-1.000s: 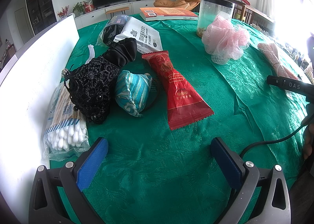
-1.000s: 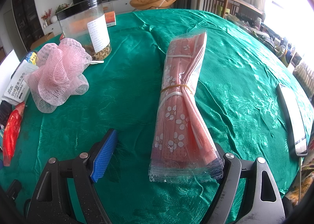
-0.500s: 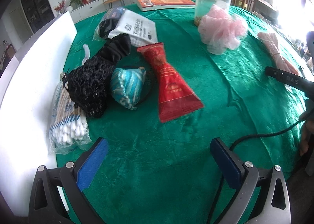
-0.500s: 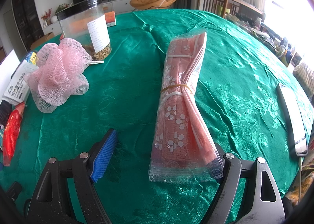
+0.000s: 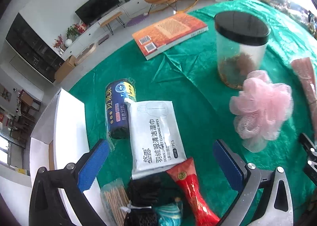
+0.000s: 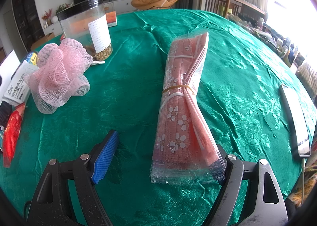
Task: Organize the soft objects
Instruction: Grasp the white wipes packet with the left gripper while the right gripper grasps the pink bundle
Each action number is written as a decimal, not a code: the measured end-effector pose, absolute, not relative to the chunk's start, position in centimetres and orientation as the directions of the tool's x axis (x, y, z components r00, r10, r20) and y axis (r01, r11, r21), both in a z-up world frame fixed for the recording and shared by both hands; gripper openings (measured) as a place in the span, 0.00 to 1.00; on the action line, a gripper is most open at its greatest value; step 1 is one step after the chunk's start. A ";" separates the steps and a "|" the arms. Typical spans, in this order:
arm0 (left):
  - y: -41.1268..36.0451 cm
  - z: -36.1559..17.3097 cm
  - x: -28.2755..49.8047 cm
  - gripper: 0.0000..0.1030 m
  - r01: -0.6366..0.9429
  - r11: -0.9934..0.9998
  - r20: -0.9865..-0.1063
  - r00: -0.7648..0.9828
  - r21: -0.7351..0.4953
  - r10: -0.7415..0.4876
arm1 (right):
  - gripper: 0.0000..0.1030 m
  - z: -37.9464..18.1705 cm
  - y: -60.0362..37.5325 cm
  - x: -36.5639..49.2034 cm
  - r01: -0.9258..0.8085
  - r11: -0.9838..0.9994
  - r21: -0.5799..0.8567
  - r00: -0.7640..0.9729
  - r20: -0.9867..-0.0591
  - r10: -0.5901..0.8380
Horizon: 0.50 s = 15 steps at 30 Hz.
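Note:
My left gripper (image 5: 160,164) is open and empty, raised above a white wet-wipes pack (image 5: 156,136). Near it lie a dark blue bag roll (image 5: 119,111), a red snack packet (image 5: 191,190), a black lace pouch (image 5: 152,192), a teal pouch (image 5: 170,214) and a cotton swab bag (image 5: 115,202). A pink mesh bath pouf (image 5: 261,107) sits to the right. My right gripper (image 6: 166,158) is open and rests low on the green cloth; a pink flowered plastic-wrapped bundle (image 6: 184,103) lies between its fingers, against the right one.
A white box (image 5: 65,126) stands at the table's left edge. A clear jar with a black lid (image 5: 239,47) and an orange book (image 5: 170,33) are at the back. A phone (image 6: 295,117) lies at the right edge.
My left gripper has risen and moved forward over the table; the wipes pack and bag roll are now between its fingers' line of sight. The right gripper has not moved.

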State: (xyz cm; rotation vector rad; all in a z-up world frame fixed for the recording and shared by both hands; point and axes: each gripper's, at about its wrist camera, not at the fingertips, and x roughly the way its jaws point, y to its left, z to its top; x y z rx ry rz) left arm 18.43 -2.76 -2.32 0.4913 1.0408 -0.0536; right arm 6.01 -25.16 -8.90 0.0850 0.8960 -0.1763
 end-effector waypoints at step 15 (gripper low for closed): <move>2.1 -2.3 20.1 0.64 0.212 0.972 -0.886 0.463 0.100 -0.009 | 0.81 -6.5 -29.4 5.9 0.223 0.924 0.311 0.646 -0.757 0.099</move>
